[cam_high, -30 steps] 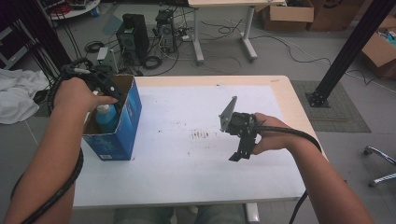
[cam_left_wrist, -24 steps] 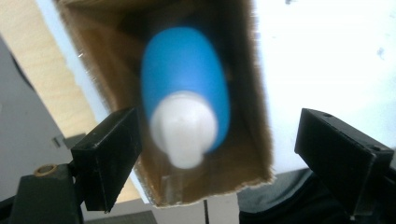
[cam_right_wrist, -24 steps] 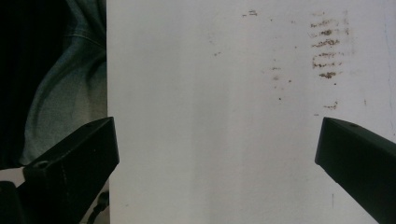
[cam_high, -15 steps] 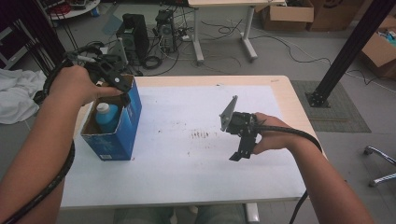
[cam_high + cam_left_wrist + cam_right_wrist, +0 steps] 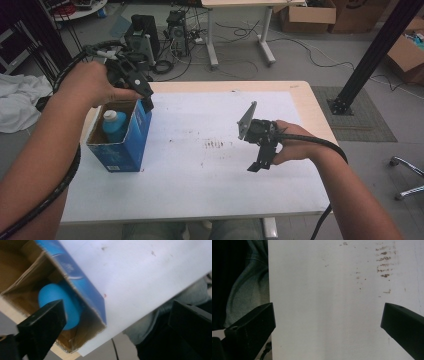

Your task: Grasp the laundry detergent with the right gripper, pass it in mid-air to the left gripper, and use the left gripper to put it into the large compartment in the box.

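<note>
Bottle (image 5: pixel 114 124) sits down in the blue box (image 5: pixel 131 145) at the table's left edge, so we judge the step in hand to be the let-go and withdrawal. Our left gripper (image 5: pixel 142 97) hangs over the box's far rim w/ jaws spread wide, having just been opening, and nothing between them (in the left gripper view the bottle (image 5: pixel 60 306) lies beyond the jaw, not in the gap).

To do it well: we'd lift straight clear of the box mouth before swinging away, so a jaw doesn't catch the cardboard wall (image 5: pixel 82 290) and tip or drag the box. Keep the cable off the flaps too. The box stands near the table edge, so a snag there could push it off.

Right gripper (image 5: pixel 261 162) rests over the bare white table (image 5: pixel 200 175), well apart from the box, jaws apart and empty; it can stay put.

Bottle looks: light blue body, rounded shoulder, paler cap on top, upright as far as we can tell. Box is blue outside, brown inside, top open. Bottle's lower part is hidden by the walls.
</note>
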A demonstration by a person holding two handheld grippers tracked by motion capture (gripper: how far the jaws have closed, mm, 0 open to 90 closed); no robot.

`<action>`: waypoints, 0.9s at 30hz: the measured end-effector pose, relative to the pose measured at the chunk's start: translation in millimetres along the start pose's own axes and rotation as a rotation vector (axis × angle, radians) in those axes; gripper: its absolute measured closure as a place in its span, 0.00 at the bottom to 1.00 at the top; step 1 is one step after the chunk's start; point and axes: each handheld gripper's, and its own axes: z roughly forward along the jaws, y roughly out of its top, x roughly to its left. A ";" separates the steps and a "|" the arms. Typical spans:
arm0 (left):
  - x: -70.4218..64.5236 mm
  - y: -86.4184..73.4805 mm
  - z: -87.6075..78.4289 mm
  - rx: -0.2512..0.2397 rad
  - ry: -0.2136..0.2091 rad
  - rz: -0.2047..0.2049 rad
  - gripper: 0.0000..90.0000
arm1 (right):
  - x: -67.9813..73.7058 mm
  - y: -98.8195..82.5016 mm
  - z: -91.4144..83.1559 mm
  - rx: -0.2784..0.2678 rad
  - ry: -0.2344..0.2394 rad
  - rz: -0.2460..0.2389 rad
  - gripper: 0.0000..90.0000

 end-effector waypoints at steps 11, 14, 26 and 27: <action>-45.2 14.3 17.4 0.072 -0.009 0.363 0.00 | 1.4 -1.0 -5.8 0.023 -0.004 0.017 0.00; -57.6 16.7 28.1 0.110 -0.029 0.471 0.00 | 0.1 -1.4 -7.3 0.029 -0.004 0.015 0.00; -87.2 19.1 54.5 0.132 -0.093 0.721 0.00 | -3.6 3.2 -10.1 0.050 -0.005 0.012 0.00; -88.1 18.7 56.4 0.132 -0.093 0.726 0.00 | -3.7 3.7 -10.1 0.052 -0.003 0.012 0.00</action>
